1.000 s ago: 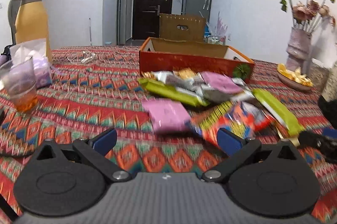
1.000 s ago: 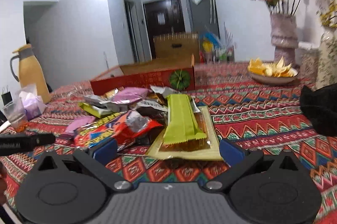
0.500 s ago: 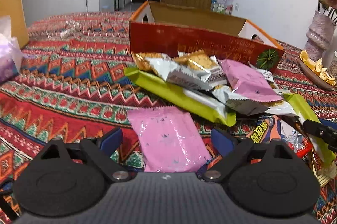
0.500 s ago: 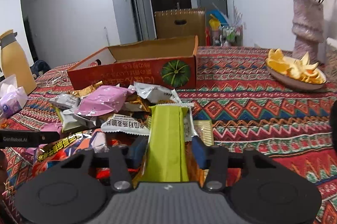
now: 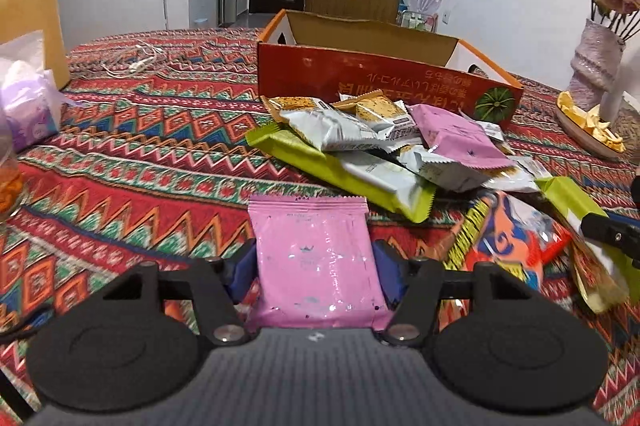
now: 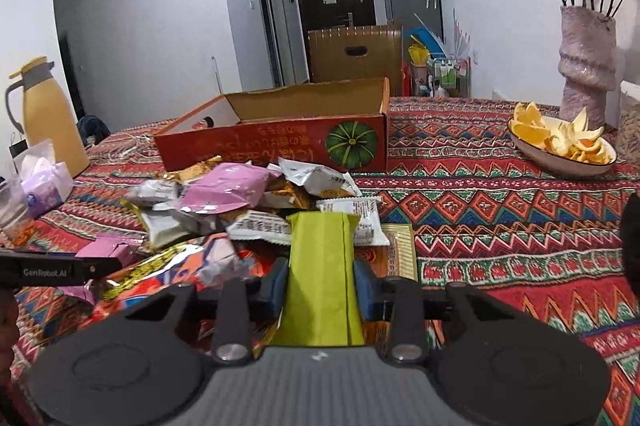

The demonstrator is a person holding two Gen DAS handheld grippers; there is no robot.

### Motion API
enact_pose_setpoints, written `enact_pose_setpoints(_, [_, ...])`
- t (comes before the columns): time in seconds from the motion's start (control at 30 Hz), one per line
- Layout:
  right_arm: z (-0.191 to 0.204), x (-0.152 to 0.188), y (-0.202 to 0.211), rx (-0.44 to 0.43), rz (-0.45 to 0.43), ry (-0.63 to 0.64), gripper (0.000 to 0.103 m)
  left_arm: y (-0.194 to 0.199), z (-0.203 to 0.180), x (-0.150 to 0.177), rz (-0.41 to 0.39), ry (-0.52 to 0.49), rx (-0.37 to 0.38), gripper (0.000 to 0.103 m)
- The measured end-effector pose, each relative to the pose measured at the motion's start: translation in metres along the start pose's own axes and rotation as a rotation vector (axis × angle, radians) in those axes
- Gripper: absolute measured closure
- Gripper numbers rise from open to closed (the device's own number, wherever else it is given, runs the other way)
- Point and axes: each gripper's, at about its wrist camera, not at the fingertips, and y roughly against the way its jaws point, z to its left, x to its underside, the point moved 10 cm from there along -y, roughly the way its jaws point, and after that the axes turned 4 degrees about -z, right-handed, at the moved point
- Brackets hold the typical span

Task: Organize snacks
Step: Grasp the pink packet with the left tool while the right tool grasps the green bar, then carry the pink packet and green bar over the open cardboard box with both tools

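Right gripper (image 6: 320, 290) clamped on green snack bar (image 6: 322, 266), jaws wide apart a second ago; bar secured at near edge of snack pile (image 6: 248, 198), ready for red pumpkin box (image 6: 280, 138). Left gripper (image 5: 314, 266) closing around pink packet (image 5: 314, 254), pads at packet edges, grip not yet firm. Earlier: pink packet lay ahead of open fingers, now between them.

Patterned tbl (image 5: 168, 154) w/ snacks (image 5: 384, 146), box (image 6: 280, 142)
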Motion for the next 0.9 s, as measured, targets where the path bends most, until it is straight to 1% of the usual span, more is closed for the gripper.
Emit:
enact_pose_setpoints(0.3, [0.024, 0.001, 0.063, -0.011, -0.068, 0.033, 0.069, 0.069, 0.003, 0.011, -0.082, -0.01, 0.02, 0.041])
enact_pose_setpoints(0.5, [0.037, 0.003, 0.088, -0.023, -0.101, 0.034, 0.069, 0.098, 0.001, 0.013, -0.118, -0.029, 0.037, 0.041])
enact_pose_setpoints(0.67, [0.042, -0.002, 0.094, -0.023, -0.121, 0.036, 0.069, 0.105, 0.001, 0.004, -0.146, -0.033, 0.047, 0.041])
enact_pose_setpoints(0.8, [0.042, -0.012, 0.092, -0.016, -0.133, 0.045, 0.069, 0.098, 0.003, -0.006, -0.146, -0.04, 0.042, 0.041])
enact_pose_setpoints(0.9, [0.041, -0.024, 0.084, -0.017, -0.144, 0.053, 0.069, 0.089, 0.002, -0.02, -0.151, -0.05, 0.047, 0.041])
